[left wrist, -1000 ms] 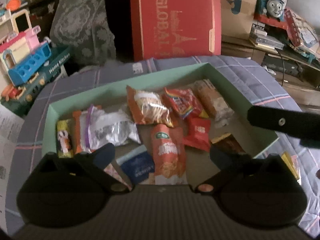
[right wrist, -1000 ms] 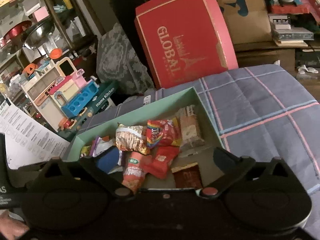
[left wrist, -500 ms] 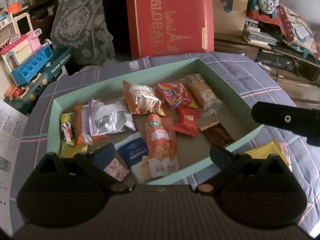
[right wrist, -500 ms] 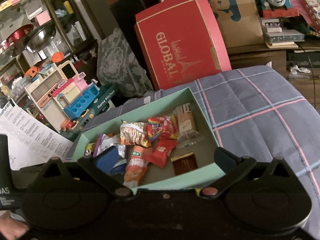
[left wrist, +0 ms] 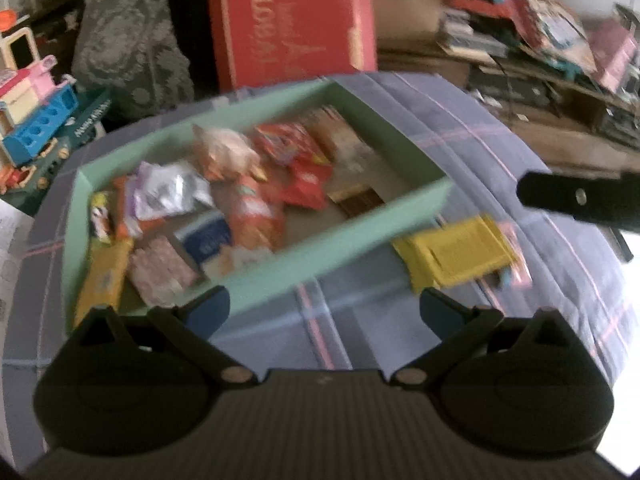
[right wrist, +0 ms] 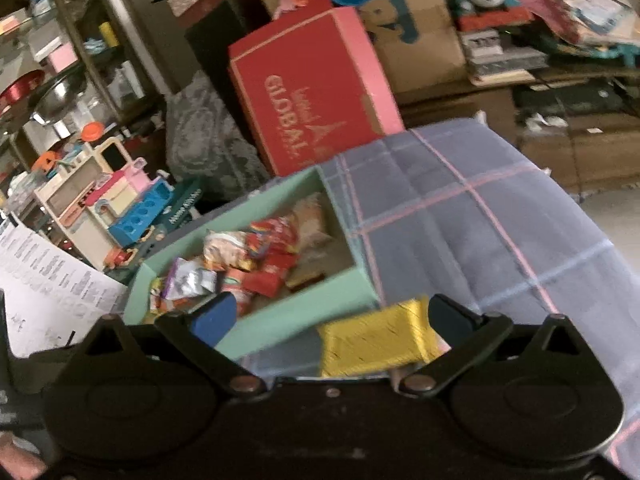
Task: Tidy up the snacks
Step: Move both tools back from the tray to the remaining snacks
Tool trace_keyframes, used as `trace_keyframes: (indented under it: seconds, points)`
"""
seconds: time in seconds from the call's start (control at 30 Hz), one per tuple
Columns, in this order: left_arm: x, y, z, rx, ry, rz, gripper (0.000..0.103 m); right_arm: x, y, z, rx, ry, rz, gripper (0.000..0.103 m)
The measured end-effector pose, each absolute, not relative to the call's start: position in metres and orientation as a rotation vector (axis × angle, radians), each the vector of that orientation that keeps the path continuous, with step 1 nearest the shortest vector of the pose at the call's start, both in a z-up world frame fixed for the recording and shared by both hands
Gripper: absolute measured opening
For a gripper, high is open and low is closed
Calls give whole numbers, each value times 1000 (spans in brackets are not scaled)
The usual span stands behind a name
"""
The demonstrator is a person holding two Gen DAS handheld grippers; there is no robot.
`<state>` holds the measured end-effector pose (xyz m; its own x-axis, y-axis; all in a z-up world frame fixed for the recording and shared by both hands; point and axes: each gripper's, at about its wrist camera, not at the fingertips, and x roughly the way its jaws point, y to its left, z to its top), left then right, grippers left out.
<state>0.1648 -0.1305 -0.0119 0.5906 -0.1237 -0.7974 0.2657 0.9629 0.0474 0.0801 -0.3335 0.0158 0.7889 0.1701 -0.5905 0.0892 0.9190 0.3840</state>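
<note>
We see both tongs drawn back from the green box point(left wrist: 256, 280) since a second ago: then its near wall sat hidden under the left tongs, now that wall is in full view with bare plaid cloth point(left wrist: 360, 320) in front of it. The bench under the cloth stays covered.

Left to right in the left view: the left tongs point(left wrist: 324, 308) stand wide and empty over the cloth, their left pad just over the box's near corner. The box holds the snacks point(left wrist: 256, 208), heaped as before, though motion blur now smears them. Right of the box, a yellow pack point(left wrist: 456, 254) lies flat on the cloth, just beside the near right corner; a second ago only its edge showed. A pink packet peeks out beneath it. The right tongs' finger crosses the far right edge.

In the right view the right tongs point(right wrist: 332, 318) are wide and empty, and the yellow pack point(right wrist: 372, 344) now lies between their pads, outside the box point(right wrist: 280, 320).
</note>
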Motion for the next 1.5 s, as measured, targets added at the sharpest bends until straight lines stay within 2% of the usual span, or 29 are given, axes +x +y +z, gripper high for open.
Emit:
trace_keyframes:
  seconds: [0.5,0.7,1.17,1.5]
  points:
    - [84,-198,-60,332,1057,-539,103,25,-360,-21,479,747,-7,103]
    - [77,-215,-79,421,1047,-516,103,19,-363,-25,486,761,-18,103]
    - [138,-147,-86,230,1058,-231,103,51,-347,-29,412,791,3,103]
    - [155,-111,-89,143,1069,-208,103,129,-303,-23,143,767,206,103]
